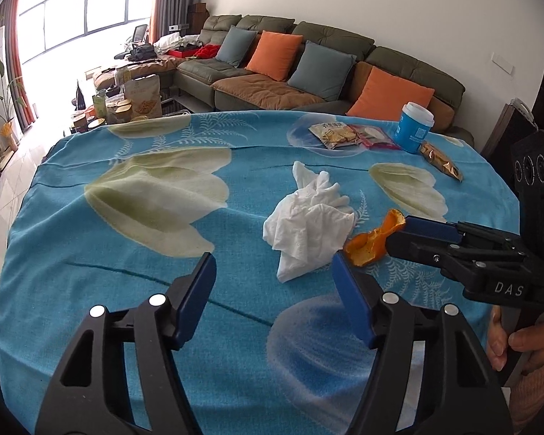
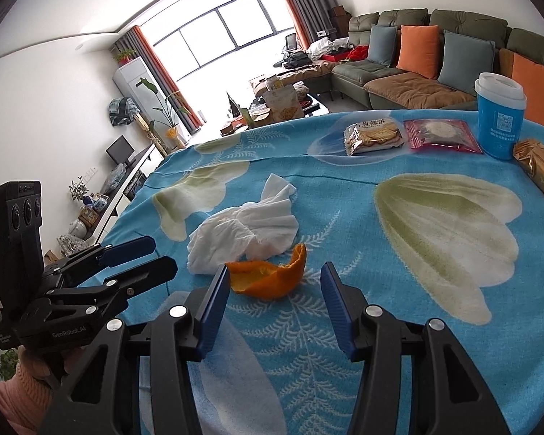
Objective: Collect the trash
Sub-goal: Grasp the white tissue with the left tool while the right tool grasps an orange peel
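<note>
A crumpled white tissue point(image 1: 308, 224) point(image 2: 243, 235) lies mid-table on the blue flowered cloth point(image 1: 127, 253). An orange peel point(image 1: 370, 243) point(image 2: 264, 279) curls up just to its right. My left gripper point(image 1: 273, 259) is open, and the tissue's near tip lies just ahead of its fingertips, toward the right finger. My right gripper point(image 2: 275, 270) is open too, with the peel at its fingertips and close against the left one. Each gripper shows in the other's view: the right gripper point(image 1: 399, 233) beside the peel, the left gripper point(image 2: 163, 253) left of the tissue.
At the far side of the table stand a blue lidded cup point(image 1: 415, 127) point(image 2: 500, 116), a cracker packet point(image 1: 332, 134) point(image 2: 373, 136), a pink packet point(image 1: 375, 136) point(image 2: 442, 134) and a gold wrapper point(image 1: 440, 161) point(image 2: 540, 174). A sofa point(image 1: 308, 72) with cushions lies beyond.
</note>
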`<state>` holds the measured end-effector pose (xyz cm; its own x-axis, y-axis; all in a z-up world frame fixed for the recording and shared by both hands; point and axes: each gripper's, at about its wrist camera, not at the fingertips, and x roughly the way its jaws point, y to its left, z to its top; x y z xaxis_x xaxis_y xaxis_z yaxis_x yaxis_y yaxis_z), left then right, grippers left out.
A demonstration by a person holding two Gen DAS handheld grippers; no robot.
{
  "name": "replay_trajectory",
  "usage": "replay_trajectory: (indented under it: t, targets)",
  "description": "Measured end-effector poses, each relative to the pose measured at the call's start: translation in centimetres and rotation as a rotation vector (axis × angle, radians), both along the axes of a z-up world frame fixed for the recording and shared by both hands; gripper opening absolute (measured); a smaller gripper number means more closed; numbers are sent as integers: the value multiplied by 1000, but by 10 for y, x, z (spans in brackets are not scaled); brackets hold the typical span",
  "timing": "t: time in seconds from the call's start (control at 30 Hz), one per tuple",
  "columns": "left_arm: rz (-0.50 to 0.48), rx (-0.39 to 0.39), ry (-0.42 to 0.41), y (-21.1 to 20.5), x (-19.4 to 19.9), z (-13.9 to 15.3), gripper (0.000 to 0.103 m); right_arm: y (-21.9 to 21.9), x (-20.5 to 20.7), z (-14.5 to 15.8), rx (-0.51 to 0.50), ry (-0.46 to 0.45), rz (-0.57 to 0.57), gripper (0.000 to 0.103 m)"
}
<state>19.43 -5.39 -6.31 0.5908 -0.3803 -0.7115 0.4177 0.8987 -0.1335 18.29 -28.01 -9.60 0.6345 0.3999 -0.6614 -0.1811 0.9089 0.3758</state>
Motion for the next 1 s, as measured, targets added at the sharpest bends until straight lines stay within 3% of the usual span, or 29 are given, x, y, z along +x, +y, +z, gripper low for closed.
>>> replay_trajectory:
  t: [0.3,0.43,0.47,0.6,1.0]
  targets:
    - [-18,18,29,-18,15,-9,51,-1,3,-4,23,22,17,33]
    - [-27,16,56,-21,18,-15,36,-3,3,-5,33,29,20,21]
    - [-30,15,65,-21,20,-17,29,-4,3,-5,38,29,20,16]
    - [-39,5,89,-21,22,-23,10,-8,3,-6,60,35,22,13]
    - [-19,-45,86,-2,5,-18,4,-15,-2,0,85,15,22,10]
